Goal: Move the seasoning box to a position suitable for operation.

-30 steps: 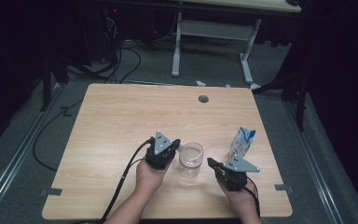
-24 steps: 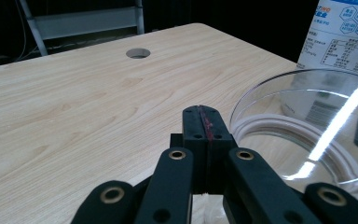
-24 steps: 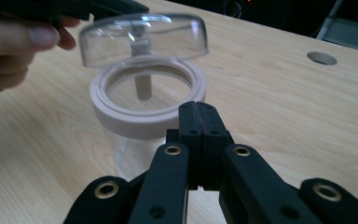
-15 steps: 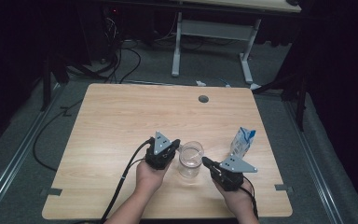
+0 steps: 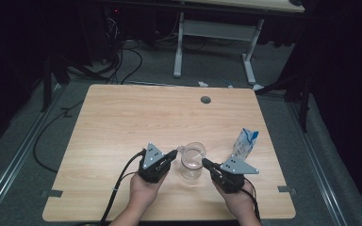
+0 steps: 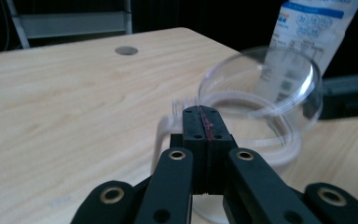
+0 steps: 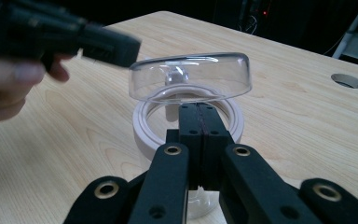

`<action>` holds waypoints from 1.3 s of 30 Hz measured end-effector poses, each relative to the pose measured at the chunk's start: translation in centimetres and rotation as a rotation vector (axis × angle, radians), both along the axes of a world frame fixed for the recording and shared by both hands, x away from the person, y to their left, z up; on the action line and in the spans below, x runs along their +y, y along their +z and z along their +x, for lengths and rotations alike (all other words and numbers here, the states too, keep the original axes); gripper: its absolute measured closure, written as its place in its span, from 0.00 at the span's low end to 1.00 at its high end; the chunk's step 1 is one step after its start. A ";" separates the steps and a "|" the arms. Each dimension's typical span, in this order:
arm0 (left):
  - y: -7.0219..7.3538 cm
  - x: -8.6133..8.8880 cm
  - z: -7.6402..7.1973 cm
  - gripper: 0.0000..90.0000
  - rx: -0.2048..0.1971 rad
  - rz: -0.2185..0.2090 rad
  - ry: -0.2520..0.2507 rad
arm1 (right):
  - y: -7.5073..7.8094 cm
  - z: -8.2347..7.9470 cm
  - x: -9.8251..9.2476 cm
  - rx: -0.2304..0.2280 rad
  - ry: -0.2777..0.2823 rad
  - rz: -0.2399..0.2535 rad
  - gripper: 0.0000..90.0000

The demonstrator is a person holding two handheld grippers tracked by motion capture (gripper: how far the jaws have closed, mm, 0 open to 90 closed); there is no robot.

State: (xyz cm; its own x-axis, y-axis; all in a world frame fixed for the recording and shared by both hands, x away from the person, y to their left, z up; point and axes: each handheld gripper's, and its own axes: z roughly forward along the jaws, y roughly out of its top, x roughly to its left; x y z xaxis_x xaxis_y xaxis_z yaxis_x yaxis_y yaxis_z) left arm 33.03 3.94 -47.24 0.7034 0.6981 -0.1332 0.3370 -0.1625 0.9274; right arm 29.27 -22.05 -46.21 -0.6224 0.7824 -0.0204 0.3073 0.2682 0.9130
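Your left hand-held gripper (image 5: 172, 154) is clenched, its closed tip at the handle side of the clear jar (image 5: 191, 165). Your right hand-held gripper (image 5: 206, 163) is clenched too, pressed at the jar's near rim. The jar stands at the front of the surface (image 5: 136, 117), its hinged lid (image 7: 191, 77) tipped up, a milk carton (image 5: 245, 143) just beyond. You seem mid-opening; next, brace the jar and push the lid fully back.

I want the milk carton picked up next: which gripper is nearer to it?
Right. The right gripper sits just in front of the milk carton, on the jar's right side; the left gripper is beyond the jar, farther from the carton.
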 end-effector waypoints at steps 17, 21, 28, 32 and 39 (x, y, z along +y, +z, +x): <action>-1.8 -1.4 -1.8 1.00 0.038 -0.044 -0.077 | 0.0 -0.1 0.5 -0.002 0.000 -0.011 1.00; -1.6 -2.0 -1.8 1.00 0.035 -0.042 -0.086 | 0.1 -0.2 0.5 -0.007 0.002 -0.007 1.00; -1.3 -2.3 -1.9 1.00 0.031 -0.053 -0.089 | 0.2 -0.2 0.4 -0.008 0.003 -0.002 1.00; -1.3 -2.4 -1.8 1.00 0.031 -0.058 -0.085 | 0.0 0.0 0.4 -0.002 0.001 -0.002 1.00; -1.2 -2.3 -1.7 1.00 0.030 -0.071 -0.078 | -0.7 0.5 0.4 0.016 -0.014 -0.004 1.00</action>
State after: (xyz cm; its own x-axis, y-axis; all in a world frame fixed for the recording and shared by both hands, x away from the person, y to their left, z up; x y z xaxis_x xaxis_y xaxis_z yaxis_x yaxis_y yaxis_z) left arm 31.32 1.64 -48.42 0.7503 0.6295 -0.2019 0.3536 -0.1239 0.9272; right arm 29.79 -21.67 -46.93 -0.6114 0.7912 -0.0136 0.3260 0.2675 0.9067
